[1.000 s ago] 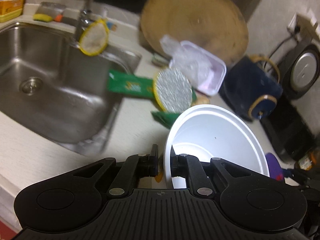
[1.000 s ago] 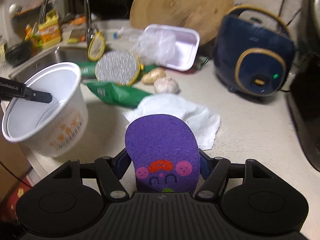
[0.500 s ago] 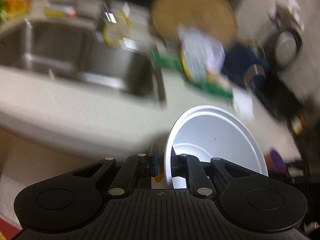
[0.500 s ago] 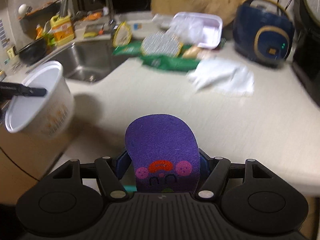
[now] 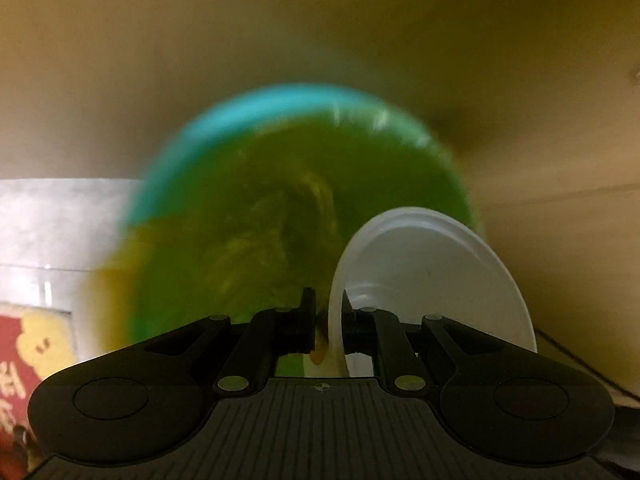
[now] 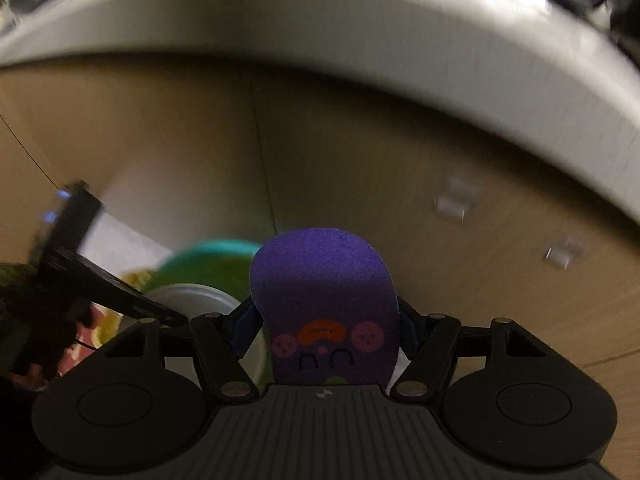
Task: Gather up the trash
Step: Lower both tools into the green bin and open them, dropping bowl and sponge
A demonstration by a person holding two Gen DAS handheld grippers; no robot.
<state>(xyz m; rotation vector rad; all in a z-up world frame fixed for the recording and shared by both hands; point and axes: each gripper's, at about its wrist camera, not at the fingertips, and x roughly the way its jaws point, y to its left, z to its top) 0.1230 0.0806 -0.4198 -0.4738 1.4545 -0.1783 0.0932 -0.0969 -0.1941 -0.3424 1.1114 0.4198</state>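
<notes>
Seen from the left wrist, my left gripper [image 5: 326, 300] has the wall of the white paper cup [image 5: 432, 272] between its jaws, which are opening; the cup stays tilted in the same pose. It hangs over a teal-rimmed bin [image 5: 256, 116] lined with a green bag, blurred by motion. The right wrist view shows my right gripper [image 6: 324, 312] shut on a purple sponge [image 6: 324, 276] with a cartoon face, in front of the cabinet. There the cup [image 6: 200, 300] and the left gripper's finger [image 6: 120, 296] sit over the bin [image 6: 216, 256] at lower left.
The pale counter edge [image 6: 360, 40] arcs overhead, with tan cabinet doors [image 6: 360, 160] and small handles [image 6: 456, 200] beneath it. A red printed package [image 5: 24, 352] and a pale grey surface [image 5: 60, 220] lie left of the bin.
Both grippers dropped from above the counter to below its edge, in front of the cabinets. The cup has come down over the green-lined bin. The sponge is still held.
</notes>
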